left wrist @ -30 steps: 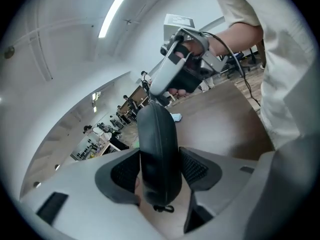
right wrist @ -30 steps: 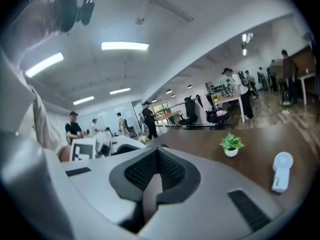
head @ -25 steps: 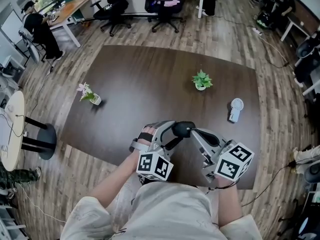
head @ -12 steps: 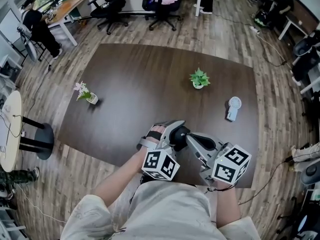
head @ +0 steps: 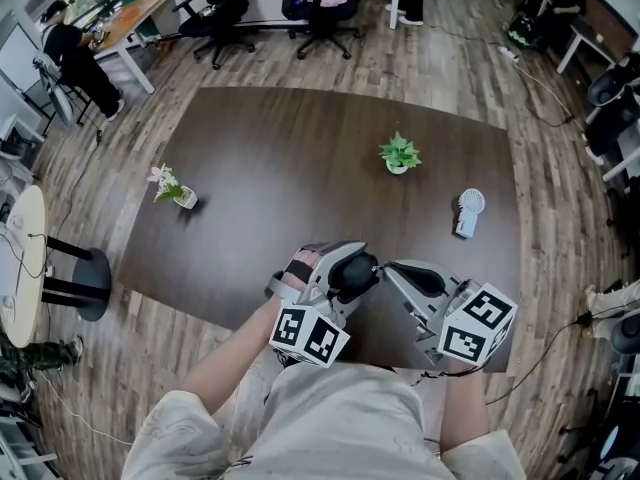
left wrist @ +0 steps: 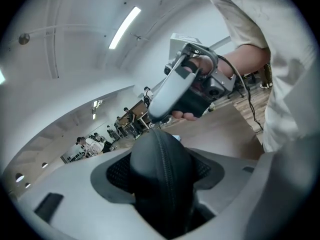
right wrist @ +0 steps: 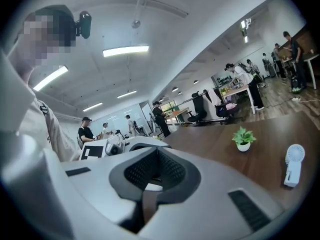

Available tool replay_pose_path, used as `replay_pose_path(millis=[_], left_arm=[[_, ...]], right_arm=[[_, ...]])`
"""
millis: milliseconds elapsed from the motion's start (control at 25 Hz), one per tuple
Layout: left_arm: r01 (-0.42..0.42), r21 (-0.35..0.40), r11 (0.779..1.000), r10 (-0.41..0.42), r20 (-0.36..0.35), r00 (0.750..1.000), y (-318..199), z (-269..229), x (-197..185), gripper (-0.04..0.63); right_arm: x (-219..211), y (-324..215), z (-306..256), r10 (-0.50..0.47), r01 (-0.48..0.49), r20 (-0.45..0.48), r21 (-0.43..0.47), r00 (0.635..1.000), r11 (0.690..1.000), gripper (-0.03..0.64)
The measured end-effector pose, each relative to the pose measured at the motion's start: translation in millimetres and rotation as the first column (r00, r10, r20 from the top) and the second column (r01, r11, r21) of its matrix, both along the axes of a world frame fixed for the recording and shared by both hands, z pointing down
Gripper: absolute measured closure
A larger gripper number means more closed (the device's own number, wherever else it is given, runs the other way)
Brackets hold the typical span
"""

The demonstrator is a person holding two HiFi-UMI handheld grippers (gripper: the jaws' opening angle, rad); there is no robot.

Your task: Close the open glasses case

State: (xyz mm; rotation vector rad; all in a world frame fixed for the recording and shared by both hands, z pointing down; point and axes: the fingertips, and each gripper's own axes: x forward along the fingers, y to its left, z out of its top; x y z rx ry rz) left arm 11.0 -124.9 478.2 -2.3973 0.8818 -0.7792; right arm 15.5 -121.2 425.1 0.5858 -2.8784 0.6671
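A black zipped glasses case [head: 353, 271] sits between the pads of my left gripper [head: 343, 270], held above the near edge of the dark table [head: 300, 158]. In the left gripper view the case [left wrist: 162, 184] fills the gap of the left gripper [left wrist: 161, 156], zipper seam facing the camera, and the jaws are closing on it. My right gripper [head: 392, 267] is shut and empty, its tip just right of the case. It also shows in the left gripper view as the right gripper [left wrist: 152, 115], right above the case. In the right gripper view the right gripper [right wrist: 150, 176] has its pads together.
A small green plant [head: 399, 155] and a white hand fan [head: 469, 211] stand on the table's right half, and a flower pot [head: 175, 190] on its left. Office chairs [head: 325, 8], desks and people are beyond the table. A round stool [head: 75, 278] is at the left.
My left gripper with the case drew a little toward me and to the left. My right gripper shifted slightly to the right, its tip still beside the case.
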Motion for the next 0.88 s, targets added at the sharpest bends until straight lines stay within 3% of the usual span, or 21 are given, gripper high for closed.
replay_pose_path(millis=[200,440,600,760,880], left_arm=[[-0.039,0.041,0.998,0.041,-0.052,0.998,16,-22,-1,0.302],[-0.055,0.049,0.997,0.060,-0.102,0.993,24,-33,-6,0.301],[-0.043,0.037,0.998,0.047,-0.137,0.989,26,-34,-12,0.301],[-0.020,0.021,1.000,0.024,-0.191,0.981,24,-37,-14,0.299],[0.025,0.005,1.000,-0.023,-0.248,0.968,19,-39,-15,0.298]], right_arm=[[2,-6,-2,-0.020,0.020,0.005,0.002,1.000,1.000,0.607],[-6,-7,9,-0.051,0.068,0.145,-0.114,0.988,0.991,0.606],[-13,-5,9,-0.051,0.076,0.178,-0.135,0.983,0.988,0.606],[-12,-7,3,-0.017,0.055,0.244,-0.149,0.970,0.987,0.598],[-3,-18,5,0.063,-0.035,0.228,-0.128,0.972,0.991,0.595]])
